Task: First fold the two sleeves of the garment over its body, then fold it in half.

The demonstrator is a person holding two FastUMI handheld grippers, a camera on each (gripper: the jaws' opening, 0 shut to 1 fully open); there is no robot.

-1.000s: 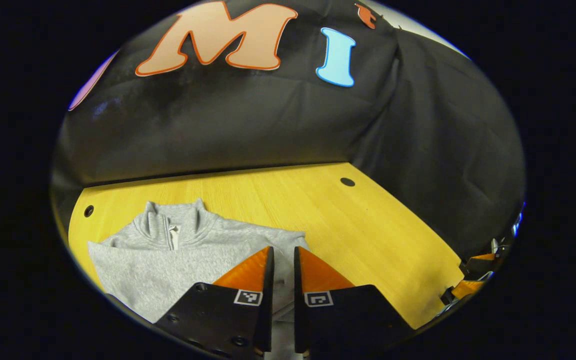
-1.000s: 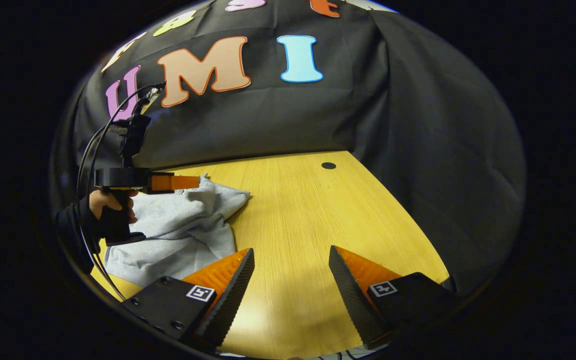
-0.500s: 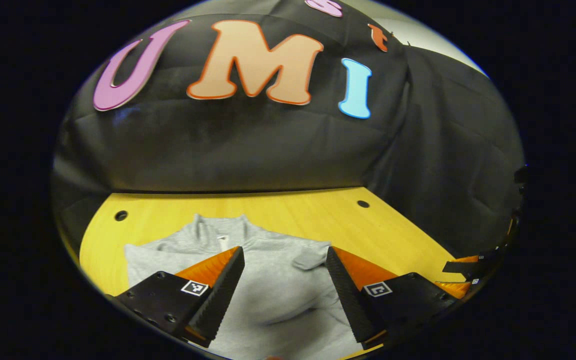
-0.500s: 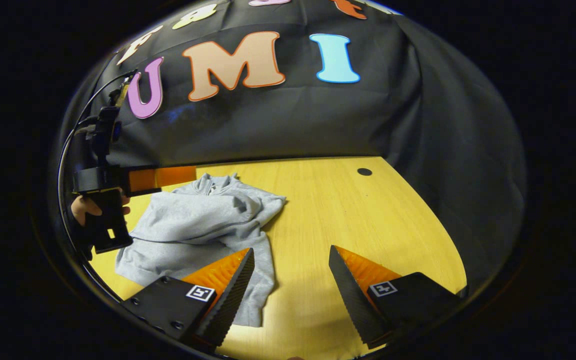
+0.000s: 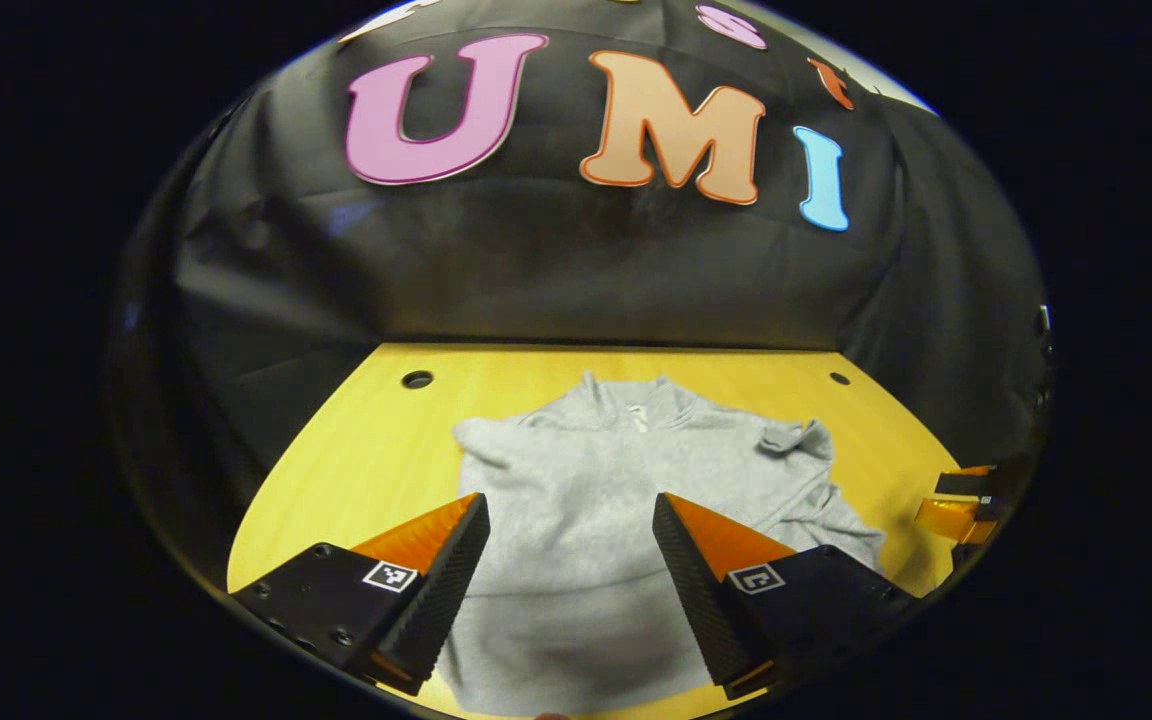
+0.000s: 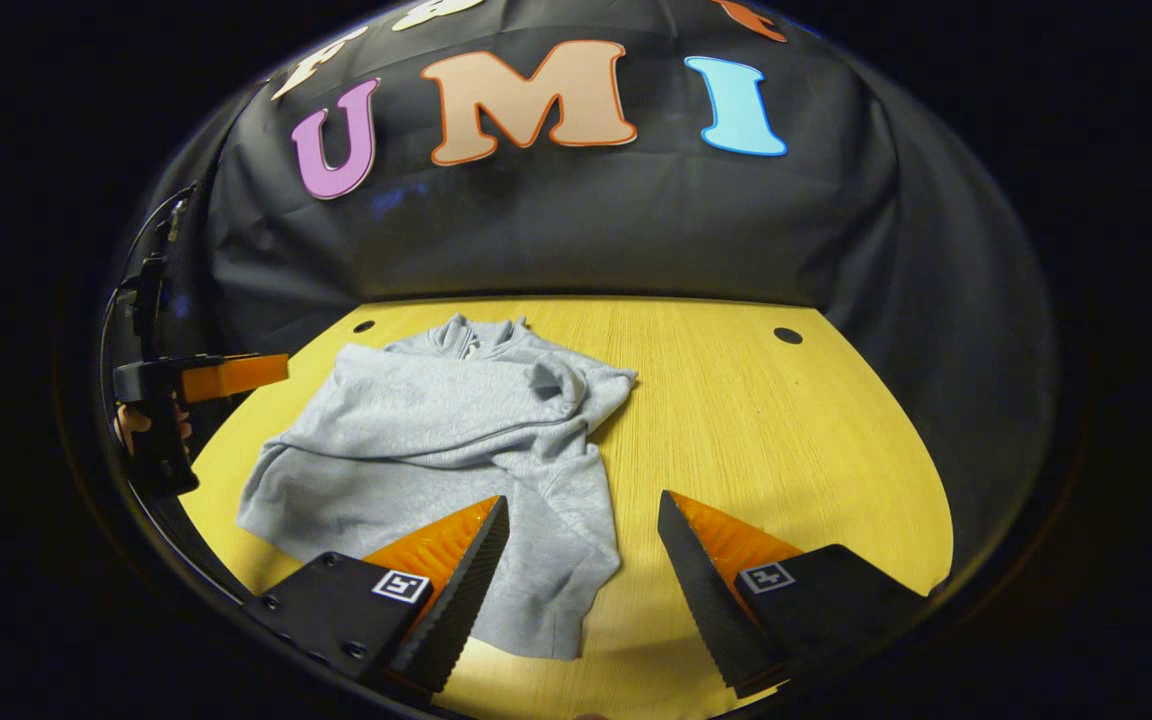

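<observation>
- The left gripper hung above the near part of the garment, its jaws spread wide with nothing between them but grey cloth below.
- The right gripper sat low in its own view, jaws likewise spread and holding nothing, its left finger over the garment's near edge and its right finger over bare worktop.
- In the right gripper view the left gripper showed at the far left edge, level, with a hand wrapped round its dark grip and cables rising above it.
- In the left gripper view an orange part of the right gripper poked in at the right edge.
- The grey garment lay on the yellow worktop, collar toward the black cloth wall.
- The right gripper view showed one sleeve lying across the body, and loose cloth trailing toward the lower middle of the frame.
- The left gripper view showed a bunched fold at the garment's upper right.
- Small dark holes marked the worktop's far corners.
</observation>
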